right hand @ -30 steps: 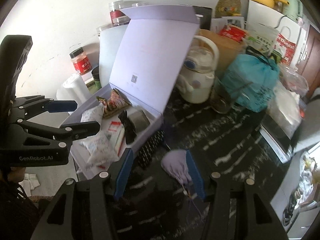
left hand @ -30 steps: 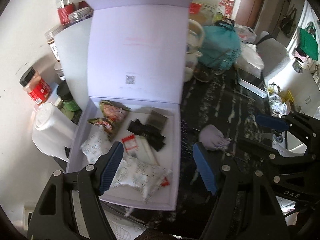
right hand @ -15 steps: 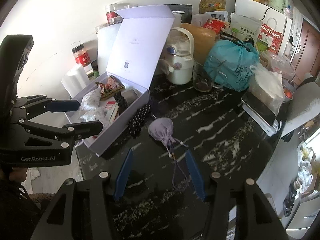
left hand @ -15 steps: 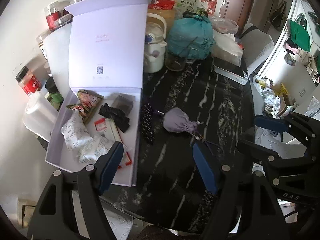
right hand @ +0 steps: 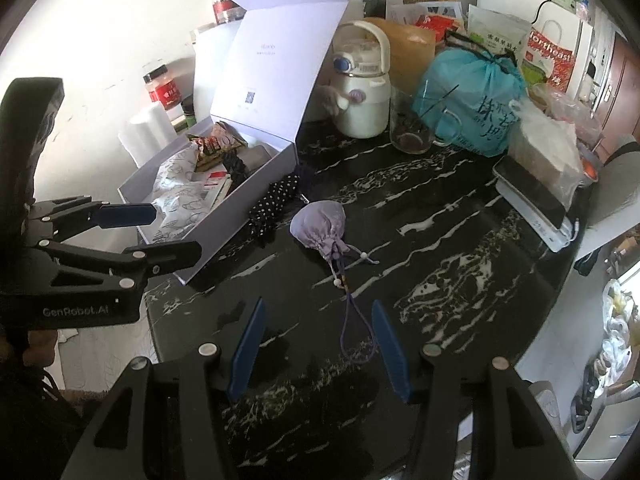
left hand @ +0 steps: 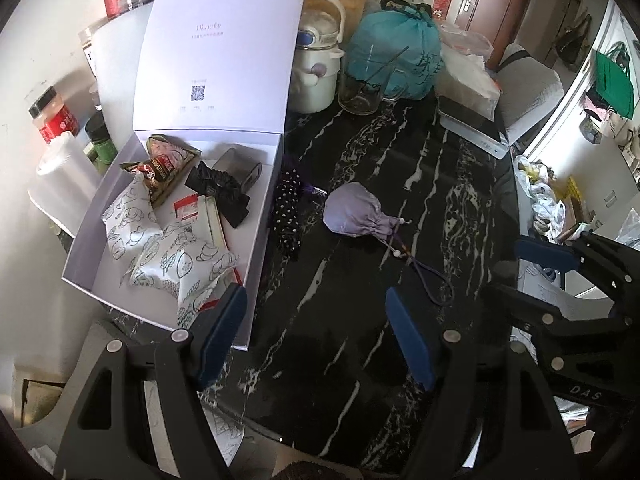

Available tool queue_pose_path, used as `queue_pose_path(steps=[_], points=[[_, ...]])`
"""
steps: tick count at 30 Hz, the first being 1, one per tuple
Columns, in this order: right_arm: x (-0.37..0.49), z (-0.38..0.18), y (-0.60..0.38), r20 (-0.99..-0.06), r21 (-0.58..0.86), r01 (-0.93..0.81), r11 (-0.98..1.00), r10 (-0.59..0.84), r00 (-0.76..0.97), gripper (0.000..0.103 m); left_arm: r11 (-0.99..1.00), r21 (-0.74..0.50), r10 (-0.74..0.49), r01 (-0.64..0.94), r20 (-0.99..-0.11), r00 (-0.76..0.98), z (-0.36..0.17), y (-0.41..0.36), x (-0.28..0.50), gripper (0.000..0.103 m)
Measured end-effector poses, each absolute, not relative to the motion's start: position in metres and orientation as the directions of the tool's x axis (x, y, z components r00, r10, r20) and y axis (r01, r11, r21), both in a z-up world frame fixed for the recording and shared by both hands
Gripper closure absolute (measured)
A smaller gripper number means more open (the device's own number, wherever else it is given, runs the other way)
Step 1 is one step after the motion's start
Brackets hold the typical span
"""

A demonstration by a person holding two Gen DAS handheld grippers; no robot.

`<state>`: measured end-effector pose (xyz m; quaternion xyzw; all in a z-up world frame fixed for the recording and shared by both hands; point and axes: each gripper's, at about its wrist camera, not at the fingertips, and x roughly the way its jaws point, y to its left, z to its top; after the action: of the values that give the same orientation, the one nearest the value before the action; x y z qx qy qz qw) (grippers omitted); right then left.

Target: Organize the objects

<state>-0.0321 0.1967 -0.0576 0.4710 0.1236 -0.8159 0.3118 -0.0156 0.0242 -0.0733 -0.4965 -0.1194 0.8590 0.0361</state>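
Box [left hand: 256, 216] lid: QR code; gripper [right hand: 132, 232] "GenRobot.AI".

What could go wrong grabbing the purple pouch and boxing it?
1. The purple pouch trails a long cord loop toward the right gripper; the open jaws might pinch only cord, leaving the pouch dangling.
2. The polka-dot item lies between pouch and open box; a low carry could drag it.
3. The box holds many snack packets, leaving little room.
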Motion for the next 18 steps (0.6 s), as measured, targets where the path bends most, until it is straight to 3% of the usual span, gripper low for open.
queue_pose_path(steps=[18], points=[[-0.107,-0.112,0.130,-0.837,0.147,0.747,-0.648,-0.484,-0.254,0.047,-0.982,-0.187,0.143,0.028,-0.831,-0.538,-0.104,0.008,-0.063,0.034]])
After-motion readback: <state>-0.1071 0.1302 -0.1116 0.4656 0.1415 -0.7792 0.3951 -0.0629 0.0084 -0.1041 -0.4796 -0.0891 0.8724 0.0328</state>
